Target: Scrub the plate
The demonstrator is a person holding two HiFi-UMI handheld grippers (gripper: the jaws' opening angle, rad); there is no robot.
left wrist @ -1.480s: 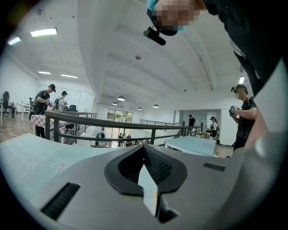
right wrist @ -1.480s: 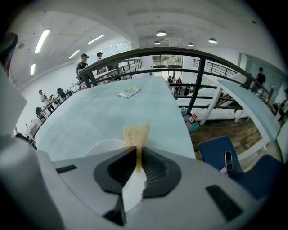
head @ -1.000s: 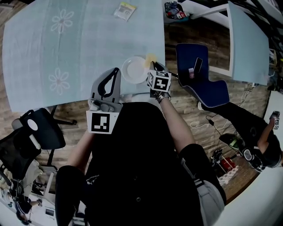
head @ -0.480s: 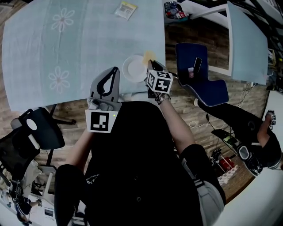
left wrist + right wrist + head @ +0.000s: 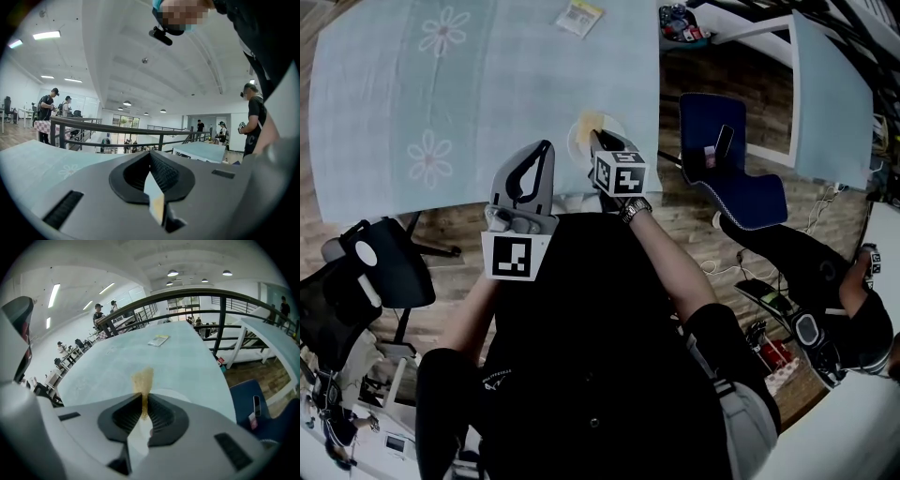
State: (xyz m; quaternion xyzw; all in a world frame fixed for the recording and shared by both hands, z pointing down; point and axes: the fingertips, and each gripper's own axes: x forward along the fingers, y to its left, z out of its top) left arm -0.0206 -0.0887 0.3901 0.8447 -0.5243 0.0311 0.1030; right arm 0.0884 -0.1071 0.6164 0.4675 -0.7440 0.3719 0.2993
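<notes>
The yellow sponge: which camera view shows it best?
Right gripper view: the yellow sponge is pinched between the tongs of the right gripper. The head view shows only its tip; the left gripper view, nothing.

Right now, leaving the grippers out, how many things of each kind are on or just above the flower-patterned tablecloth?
Plate: 1
Sponge, held in the right gripper over the plate: 1
Packet, at the far edge: 1
Total: 3
</notes>
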